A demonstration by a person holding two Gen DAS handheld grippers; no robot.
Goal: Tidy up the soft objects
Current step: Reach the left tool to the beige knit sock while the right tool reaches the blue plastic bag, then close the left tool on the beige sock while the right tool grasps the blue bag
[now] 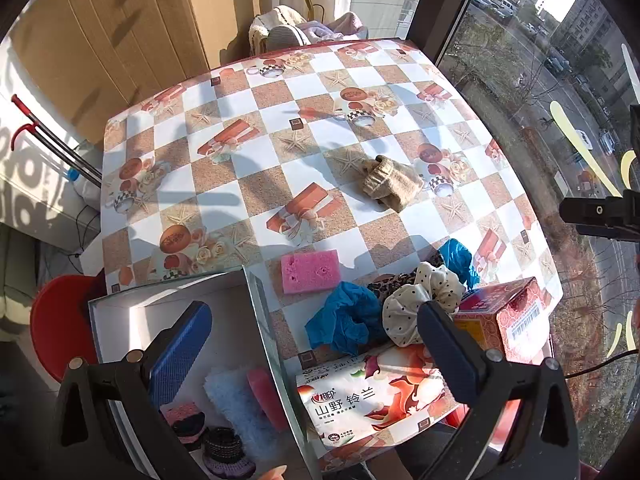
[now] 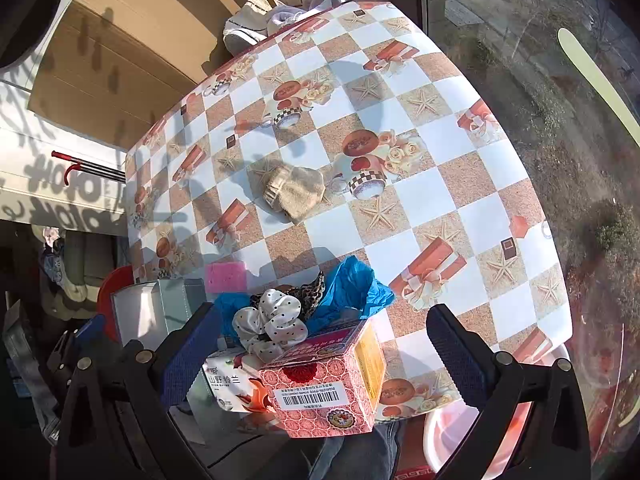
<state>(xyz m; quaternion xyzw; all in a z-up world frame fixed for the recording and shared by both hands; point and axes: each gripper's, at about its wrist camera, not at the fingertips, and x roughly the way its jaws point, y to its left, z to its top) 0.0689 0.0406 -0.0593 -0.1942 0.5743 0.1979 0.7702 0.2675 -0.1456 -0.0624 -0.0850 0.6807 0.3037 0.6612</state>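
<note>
My left gripper [image 1: 316,332] is open and empty, held above the near table edge over the white storage box [image 1: 172,300]. The box holds a fluffy blue cloth [image 1: 236,404], a pink piece and small knitted items. On the table lie a pink sponge [image 1: 310,271], crumpled blue gloves [image 1: 346,320], a white polka-dot scrunchie [image 1: 420,300], a leopard scrunchie [image 1: 390,282] and a beige knitted sock [image 1: 390,184]. My right gripper [image 2: 324,344] is open and empty, above the red carton [image 2: 328,384]. The polka-dot scrunchie [image 2: 272,326], blue glove [image 2: 352,288], pink sponge [image 2: 225,277] and sock [image 2: 296,190] show ahead.
A tissue pack [image 1: 376,392] and a red patterned carton [image 1: 504,320] lie at the near table edge. The checkered tablecloth [image 1: 260,92] covers the table. A red stool [image 1: 60,320] stands to the left, a window to the right, cardboard and a laundry pile [image 1: 304,28] beyond.
</note>
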